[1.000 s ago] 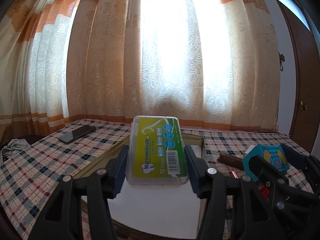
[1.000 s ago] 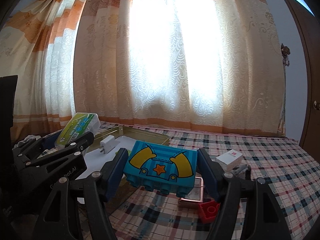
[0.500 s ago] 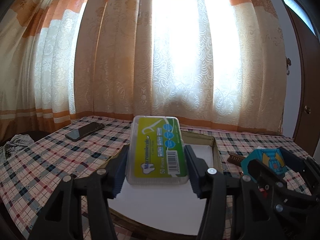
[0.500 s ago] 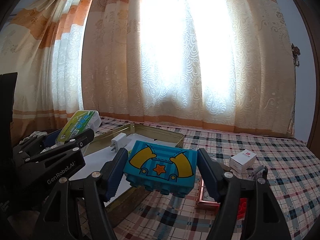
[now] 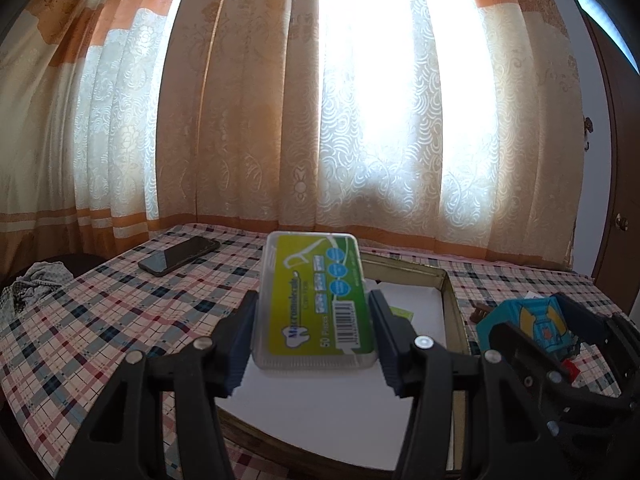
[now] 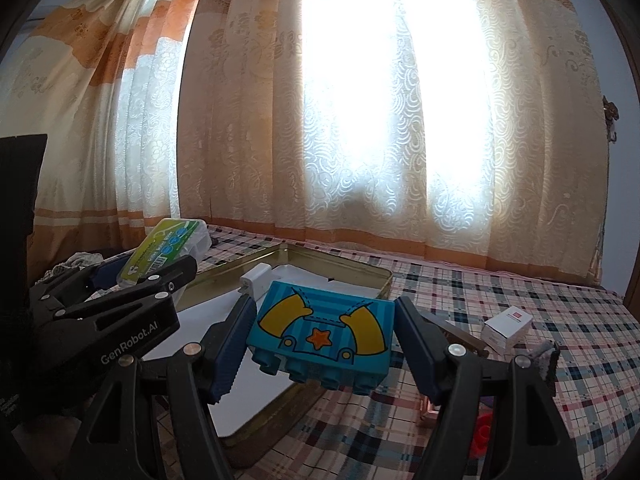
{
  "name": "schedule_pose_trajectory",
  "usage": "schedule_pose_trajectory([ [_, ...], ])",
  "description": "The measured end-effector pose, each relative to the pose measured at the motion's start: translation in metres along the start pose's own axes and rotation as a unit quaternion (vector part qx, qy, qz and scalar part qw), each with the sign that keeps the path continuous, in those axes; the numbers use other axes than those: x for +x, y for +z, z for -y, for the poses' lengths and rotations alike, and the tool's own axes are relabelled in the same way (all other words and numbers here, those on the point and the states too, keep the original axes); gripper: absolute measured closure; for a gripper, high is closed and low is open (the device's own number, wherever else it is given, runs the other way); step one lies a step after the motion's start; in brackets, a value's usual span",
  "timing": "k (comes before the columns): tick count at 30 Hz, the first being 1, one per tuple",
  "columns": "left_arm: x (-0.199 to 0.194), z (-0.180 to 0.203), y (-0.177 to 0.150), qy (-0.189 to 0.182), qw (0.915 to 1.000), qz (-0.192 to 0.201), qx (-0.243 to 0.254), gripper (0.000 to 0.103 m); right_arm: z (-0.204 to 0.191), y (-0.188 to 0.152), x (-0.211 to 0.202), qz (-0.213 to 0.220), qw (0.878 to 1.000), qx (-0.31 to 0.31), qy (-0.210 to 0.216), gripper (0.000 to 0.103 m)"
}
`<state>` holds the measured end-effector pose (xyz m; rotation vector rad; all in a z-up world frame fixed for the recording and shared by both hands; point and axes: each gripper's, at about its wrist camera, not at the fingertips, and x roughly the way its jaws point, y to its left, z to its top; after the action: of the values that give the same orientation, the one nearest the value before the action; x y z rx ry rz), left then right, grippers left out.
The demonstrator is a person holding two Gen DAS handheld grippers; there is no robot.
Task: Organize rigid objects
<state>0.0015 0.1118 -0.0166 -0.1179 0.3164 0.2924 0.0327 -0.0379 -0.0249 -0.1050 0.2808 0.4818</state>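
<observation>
My left gripper (image 5: pixel 312 340) is shut on a clear floss-pick box with a green and yellow label (image 5: pixel 316 300), held above the white-lined gold metal tin (image 5: pixel 450 304). In the right wrist view my right gripper (image 6: pixel 324 348) is shut on a blue toy brick with yellow sleeves and an orange star (image 6: pixel 322 338), hanging over the tin's right rim (image 6: pixel 384 280). Each gripper appears in the other's view: the left gripper (image 6: pixel 140 280) with the floss-pick box (image 6: pixel 164 252), and the right gripper (image 5: pixel 560 324) with the blue brick (image 5: pixel 532 328). A white charger plug (image 6: pixel 256 280) lies in the tin.
A black phone (image 5: pixel 178 256) lies on the checked cloth at the far left, with a crumpled cloth (image 5: pixel 32 284) beyond the edge. A small white box (image 6: pixel 506 326), a brown flat item (image 6: pixel 460 332) and a red piece (image 6: pixel 482 434) lie right of the tin. Curtains close the back.
Both grippers have shifted sideways over the tin with their loads still held; the tin and phone have slid right in the left wrist view. Neither grip has changed.
</observation>
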Motion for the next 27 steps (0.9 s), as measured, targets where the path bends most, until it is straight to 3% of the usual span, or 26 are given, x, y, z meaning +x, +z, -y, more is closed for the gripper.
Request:
schedule_pose_trajectory([
  [13,0.030,-0.012,0.010,0.001,0.9987,-0.049,0.010,0.049,-0.002,0.010,0.040,-0.025,0.999,0.004,0.022,0.031],
  [27,0.071,-0.010,0.021,0.002,0.9908,-0.122,0.058,0.049,0.011,0.023,0.096,-0.115,0.989,0.053,0.082,0.031],
])
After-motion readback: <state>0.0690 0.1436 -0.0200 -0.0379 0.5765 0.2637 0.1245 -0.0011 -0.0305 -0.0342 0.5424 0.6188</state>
